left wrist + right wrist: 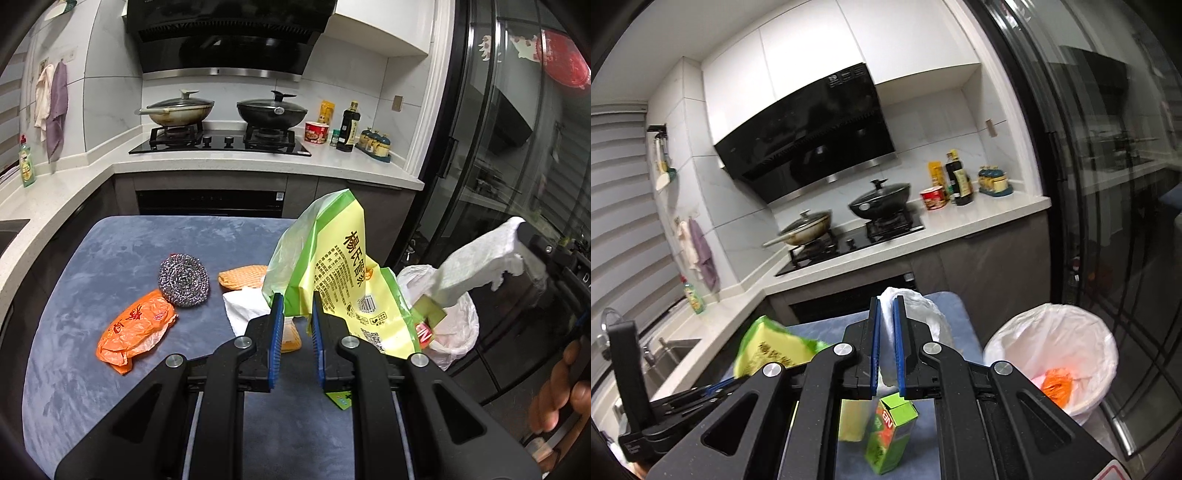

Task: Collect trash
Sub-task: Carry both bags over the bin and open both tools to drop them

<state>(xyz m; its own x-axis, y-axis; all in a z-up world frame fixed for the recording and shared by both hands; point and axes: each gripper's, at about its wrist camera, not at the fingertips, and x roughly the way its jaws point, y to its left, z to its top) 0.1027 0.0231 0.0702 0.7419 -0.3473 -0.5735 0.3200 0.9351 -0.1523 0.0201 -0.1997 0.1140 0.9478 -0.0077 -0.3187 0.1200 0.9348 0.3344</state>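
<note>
Jaws of your left gripper are clamped on the yellow-green bag, which stands up ahead of them. Your right gripper pinches a white tissue between its jaws, with the lined bin off to their right and a green carton just below.

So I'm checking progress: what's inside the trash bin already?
Inside the white-lined trash bin, something orange lies on pinkish material. Anything lower down is hidden by the liner.
</note>
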